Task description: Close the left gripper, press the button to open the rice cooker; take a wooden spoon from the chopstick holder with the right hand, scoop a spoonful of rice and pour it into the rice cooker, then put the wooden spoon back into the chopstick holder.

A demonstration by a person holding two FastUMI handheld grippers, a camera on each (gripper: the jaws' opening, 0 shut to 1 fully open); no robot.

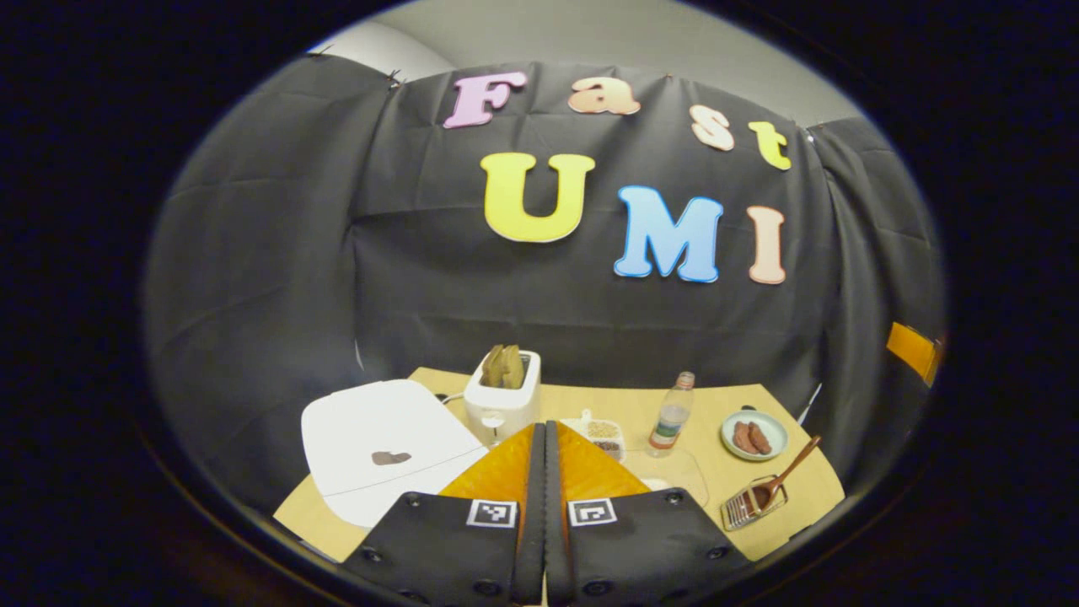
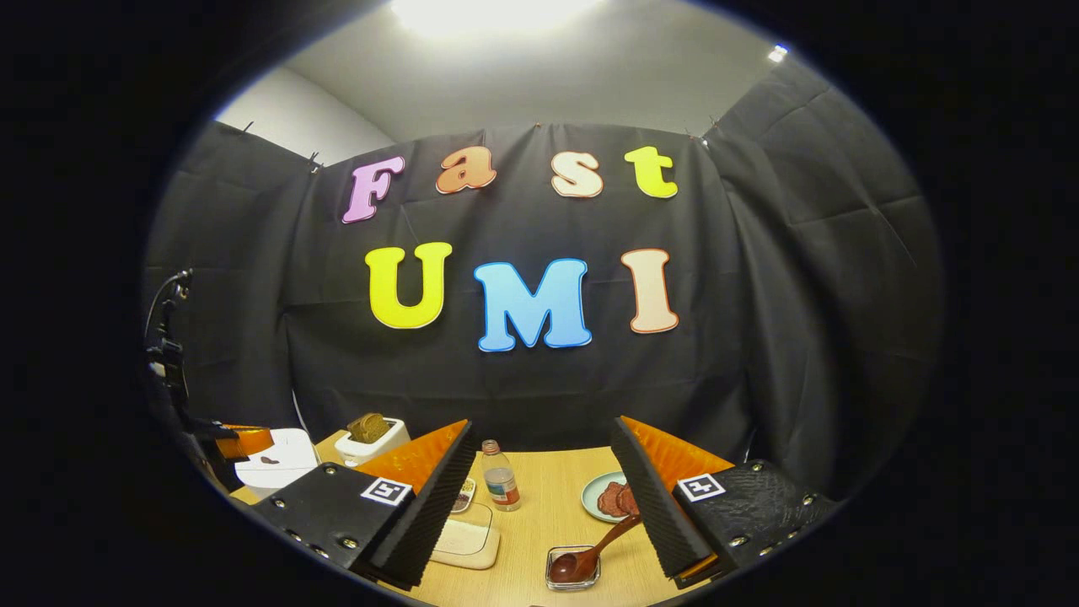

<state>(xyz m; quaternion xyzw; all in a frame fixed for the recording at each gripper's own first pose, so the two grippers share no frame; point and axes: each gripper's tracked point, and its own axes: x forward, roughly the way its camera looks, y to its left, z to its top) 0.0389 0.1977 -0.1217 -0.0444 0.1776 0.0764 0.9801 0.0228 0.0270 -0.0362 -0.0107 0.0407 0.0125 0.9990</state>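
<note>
The white rice cooker (image 1: 379, 455) sits at the table's left with its lid down and a small brown button (image 1: 390, 458) on top. My left gripper (image 1: 544, 426) is shut with nothing between its fingers, hovering just right of the cooker. The wooden spoon (image 1: 780, 479) rests bowl-down in the small chopstick holder (image 1: 750, 506) at the front right. In the right gripper view, my right gripper (image 2: 541, 421) stands wide open above the table. Below it lie the spoon (image 2: 590, 552) and holder (image 2: 573, 566). The cooker (image 2: 274, 459) and the left gripper (image 2: 243, 440) sit at far left.
A white toaster (image 1: 503, 392) holding bread stands behind the cooker. A small box of grains (image 1: 603, 434) and a clear flat container (image 2: 464, 535) lie mid-table. A plastic bottle (image 1: 672, 413) and a plate of sausages (image 1: 754, 436) stand toward the right. Black cloth walls close in the table.
</note>
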